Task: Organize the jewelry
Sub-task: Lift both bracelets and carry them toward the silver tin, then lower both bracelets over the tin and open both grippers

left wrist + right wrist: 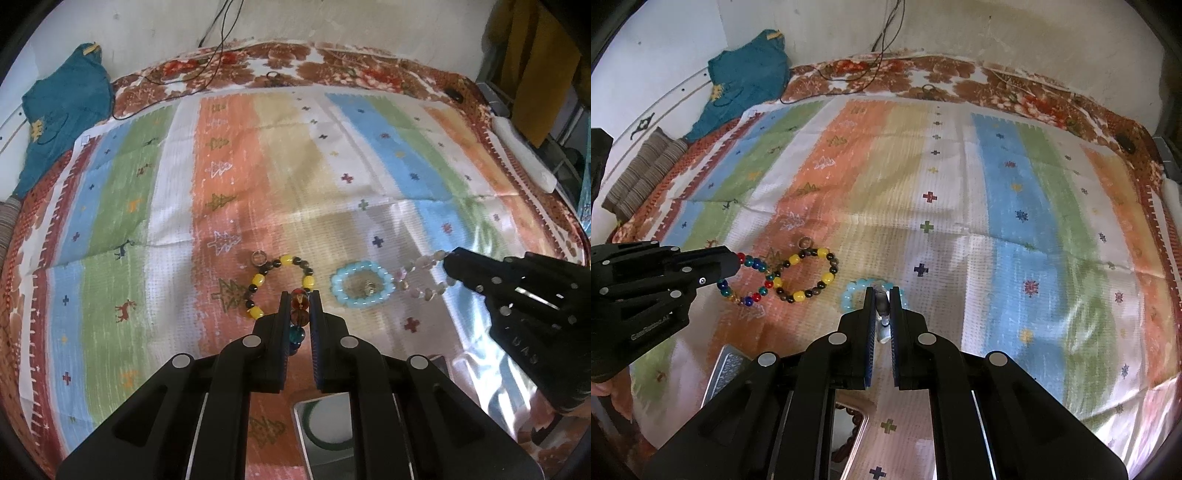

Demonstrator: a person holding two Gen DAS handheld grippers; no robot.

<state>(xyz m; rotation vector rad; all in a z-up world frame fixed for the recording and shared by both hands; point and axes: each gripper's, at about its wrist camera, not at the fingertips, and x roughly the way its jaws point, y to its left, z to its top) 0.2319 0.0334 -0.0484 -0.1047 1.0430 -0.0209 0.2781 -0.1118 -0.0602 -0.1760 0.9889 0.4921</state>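
Observation:
My left gripper is shut on a multicoloured bead bracelet with red, amber and blue beads; its loop hangs from the left gripper just above the cloth. My right gripper is shut on a pale pink and white bead bracelet, which trails from the right gripper as a loop. A yellow and black bead bracelet and a light blue bracelet lie flat on the striped cloth between the two grippers.
A shiny metal tray sits at the near edge under the grippers, and a second tray holds brown beads. A teal garment, cables and a striped cushion lie at the far left.

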